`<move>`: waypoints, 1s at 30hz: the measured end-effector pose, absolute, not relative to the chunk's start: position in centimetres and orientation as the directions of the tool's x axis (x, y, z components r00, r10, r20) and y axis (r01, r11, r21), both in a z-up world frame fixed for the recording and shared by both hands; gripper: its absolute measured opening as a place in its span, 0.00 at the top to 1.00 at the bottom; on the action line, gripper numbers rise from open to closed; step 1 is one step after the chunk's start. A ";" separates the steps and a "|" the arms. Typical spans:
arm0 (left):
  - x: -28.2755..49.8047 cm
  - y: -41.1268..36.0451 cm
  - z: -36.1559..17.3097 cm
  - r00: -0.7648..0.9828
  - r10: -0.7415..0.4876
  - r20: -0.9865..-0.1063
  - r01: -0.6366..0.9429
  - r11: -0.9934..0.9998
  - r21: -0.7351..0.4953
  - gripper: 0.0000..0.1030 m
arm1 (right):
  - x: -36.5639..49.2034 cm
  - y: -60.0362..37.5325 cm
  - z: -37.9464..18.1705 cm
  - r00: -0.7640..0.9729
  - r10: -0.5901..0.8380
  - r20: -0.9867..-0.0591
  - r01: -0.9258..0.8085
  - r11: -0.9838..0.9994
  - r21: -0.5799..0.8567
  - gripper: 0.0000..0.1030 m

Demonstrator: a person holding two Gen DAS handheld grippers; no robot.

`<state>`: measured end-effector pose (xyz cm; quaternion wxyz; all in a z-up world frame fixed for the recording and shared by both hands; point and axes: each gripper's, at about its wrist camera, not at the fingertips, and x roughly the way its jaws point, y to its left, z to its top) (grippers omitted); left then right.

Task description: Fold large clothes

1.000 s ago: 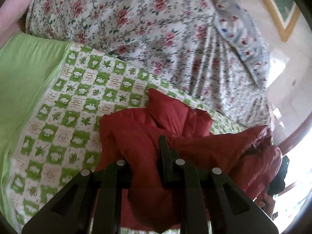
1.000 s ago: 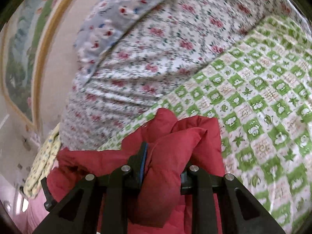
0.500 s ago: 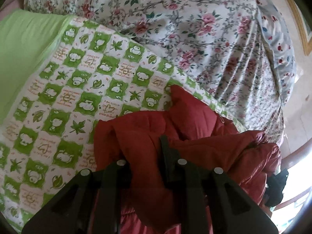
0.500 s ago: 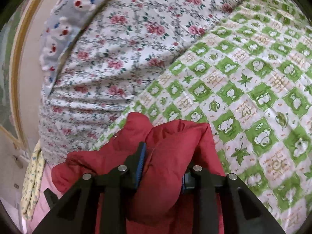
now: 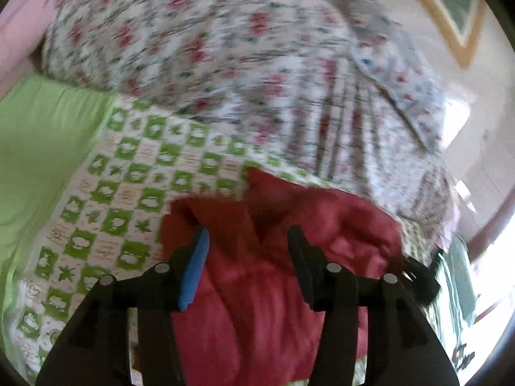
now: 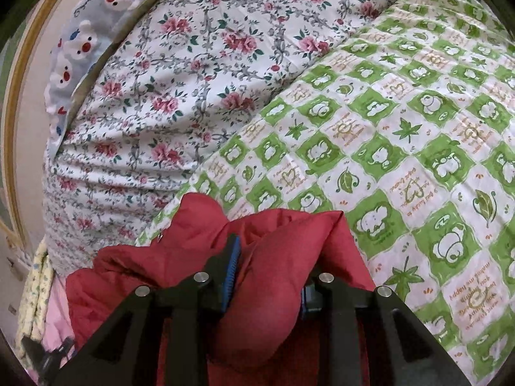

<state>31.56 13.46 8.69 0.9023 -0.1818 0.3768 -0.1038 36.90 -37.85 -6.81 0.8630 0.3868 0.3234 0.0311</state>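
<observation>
Left wrist view: the frame is motion-blurred. The left gripper fills the bottom centre, and its jaws are opening; the puffy red padded jacket lies between and beneath them, but the blue-lined fingers stand clear of the cloth on both sides, so nothing is pinched. The jacket sits bunched in the lower middle of the frame on the green-and-white checked quilt with animal prints. A plain light-green sheet fills the left, and a rose-patterned white duvet heaps across the top.

Right wrist view: the right gripper, at bottom centre, is narrow and clamped on a thick fold of the jacket, which bulges up between its two fingers. The jacket occupies the bottom centre and lower left, resting on the checked quilt; the floral duvet is at upper left, with a grey-blue bear-print pillow beyond it.

Progress looks early to middling: one fold seems laid over, yet the jacket remains lumpy and uneven, so flattening and further folds are probably left.

Count: one jacket, two grippers, one quilt, one duvet, one pillow.
</observation>
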 end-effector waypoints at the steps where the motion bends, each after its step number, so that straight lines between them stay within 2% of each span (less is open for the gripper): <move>1: 31.5 12.8 8.7 0.684 -0.336 -0.647 0.074 0.915 -0.396 0.52 | 37.1 -37.8 -6.7 0.790 0.298 -0.537 0.201 0.701 0.685 0.72; 6: 31.2 7.0 5.6 0.596 -0.318 -0.737 0.175 0.948 -0.267 0.52 | 38.1 -37.5 -6.3 0.777 0.285 -0.562 0.217 0.716 0.663 0.71; 9: 31.5 4.5 2.5 0.565 -0.248 -0.787 0.190 0.967 -0.169 0.52 | 38.3 -37.7 -5.8 0.767 0.307 -0.564 0.208 0.713 0.670 0.70; 11: 32.0 3.6 0.9 0.576 -0.159 -0.802 0.173 0.982 -0.071 0.52 | 38.0 -38.0 -5.2 0.761 0.339 -0.553 0.185 0.703 0.686 0.66; 14: 33.0 3.3 0.1 0.580 -0.097 -0.809 0.142 0.990 -0.016 0.50 | 36.5 -38.3 -2.9 0.768 0.367 -0.525 0.150 0.694 0.704 0.55; 16: 33.7 3.3 -0.1 0.583 -0.079 -0.809 0.125 0.992 -0.007 0.50 | 34.6 -38.2 -0.9 0.796 0.371 -0.479 0.103 0.697 0.710 0.43; 17: 34.0 3.3 -0.1 0.584 -0.072 -0.809 0.117 0.993 -0.004 0.50 | 33.3 -37.9 0.4 0.814 0.356 -0.458 0.079 0.714 0.696 0.41; 18: 34.0 3.3 -0.4 0.619 -0.076 -0.781 0.107 0.994 -0.011 0.50 | 32.1 -37.4 1.6 0.831 0.339 -0.441 0.054 0.740 0.670 0.33; 20: 34.3 3.2 -0.6 0.623 -0.068 -0.780 0.100 0.995 -0.007 0.50 | 29.9 -35.4 3.4 0.854 0.313 -0.415 -0.011 0.809 0.587 0.29; 22: 34.3 3.2 -0.9 0.627 -0.060 -0.777 0.093 0.996 -0.002 0.50 | 29.2 -32.4 4.2 0.833 0.321 -0.451 -0.078 0.875 0.478 0.27; 24: 34.5 3.1 -1.1 0.628 -0.055 -0.776 0.087 0.996 0.000 0.50 | 29.6 -28.2 3.5 0.767 0.341 -0.543 -0.174 0.926 0.336 0.27; 26: 34.6 3.2 -1.1 0.624 -0.054 -0.780 0.083 0.997 -0.004 0.50 | 30.7 -25.2 2.0 0.723 0.300 -0.623 -0.212 0.954 0.213 0.28; 30: 35.5 3.6 -1.0 0.610 -0.065 -0.790 0.082 0.996 -0.018 0.50 | 34.2 -23.6 -1.7 0.653 0.205 -0.729 -0.163 0.978 0.129 0.28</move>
